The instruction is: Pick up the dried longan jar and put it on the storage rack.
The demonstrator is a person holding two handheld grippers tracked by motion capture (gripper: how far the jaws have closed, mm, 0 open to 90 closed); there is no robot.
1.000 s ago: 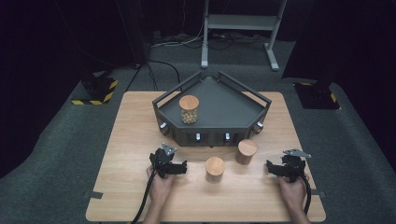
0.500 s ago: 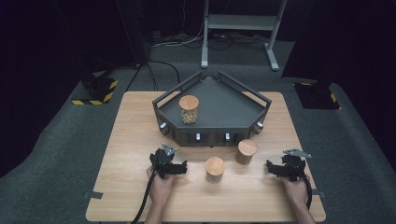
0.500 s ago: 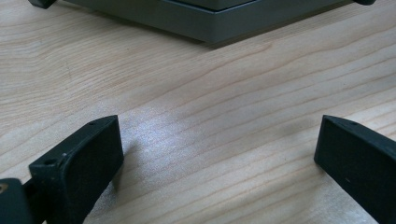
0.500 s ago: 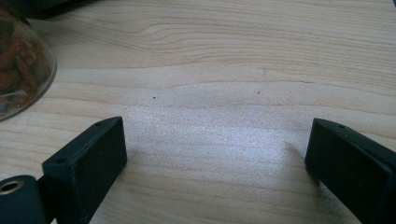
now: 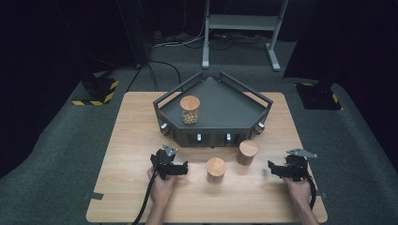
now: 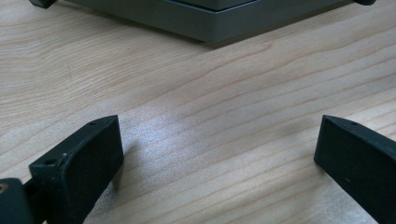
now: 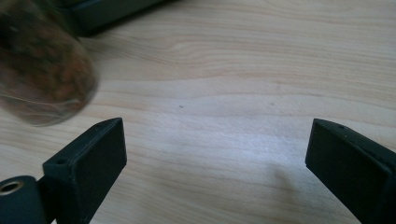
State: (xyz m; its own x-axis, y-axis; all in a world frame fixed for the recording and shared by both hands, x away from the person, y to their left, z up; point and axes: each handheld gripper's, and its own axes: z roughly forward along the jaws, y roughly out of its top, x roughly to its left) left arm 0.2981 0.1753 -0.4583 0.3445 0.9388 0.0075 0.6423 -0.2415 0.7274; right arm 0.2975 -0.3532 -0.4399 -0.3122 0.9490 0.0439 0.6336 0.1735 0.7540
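Both grippers rest low on the wooden bench (image 5: 131, 140), at its near edge, one in each of the person's hands.

Left gripper (image 5: 174, 169): jaws spread wide, nothing between them. In the left gripper view only bare wood lies between the jaws, with the grey wall of the tray (image 6: 205, 23) across the top.

Right gripper (image 5: 277, 169): jaws likewise spread wide and empty. In the right gripper view a blurred jar (image 7: 39, 70) with dark brownish contents stands just beyond the jaw on that view's left side, outside the gap and not touching it.

Jars: two wooden-lidded jars stand upright on the bench between the grippers, long axes vertical, lids up. The nearer jar (image 5: 216, 169) sits roughly midway between the two grippers. The farther jar (image 5: 247, 152) stands just in front of the tray's front wall, on the right gripper's side. The two jars are near each other but apart.

Tray: a dark grey angular tray (image 5: 244, 117) occupies the bench's far half. A third jar (image 5: 189, 109), upright, wooden lid up, with pale round contents, stands inside it at the left side.
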